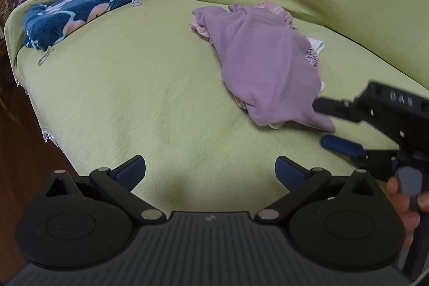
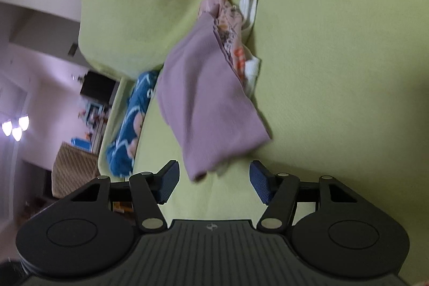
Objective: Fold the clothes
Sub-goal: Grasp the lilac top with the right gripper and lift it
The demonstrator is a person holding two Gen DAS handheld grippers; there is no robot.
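Lying crumpled on a sofa (image 1: 134,87) draped in a light green cover, a lilac garment (image 1: 265,63) tops a small heap of clothes toward the right side of the seat, close to the backrest. Beneath it show a pink floral piece (image 2: 230,26) and a white piece (image 2: 250,6), both partly hidden. A blue patterned blanket (image 1: 80,10) lies bunched against the far armrest, well apart from the heap. The left gripper (image 1: 210,172) hangs over bare seat cover in front of the heap, its jaws spread wide with nothing between them. The right gripper (image 1: 325,123) reaches in from the right edge of the left wrist view, turned on its side so that one finger lies above the other; its upper finger (image 1: 325,106) lies at the near lower corner of the lilac garment, while its blue-padded lower finger (image 1: 340,145) sits just below that corner over the seat cover. Whether the upper finger touches the cloth cannot be told. In the right wrist view the jaws of this gripper stand parted, with the corner of the lilac garment just ahead of the gap and not pinched. A hand (image 1: 405,208) holds the right gripper's handle at the right edge. Beyond the armrest, a cluttered room appears blurred.
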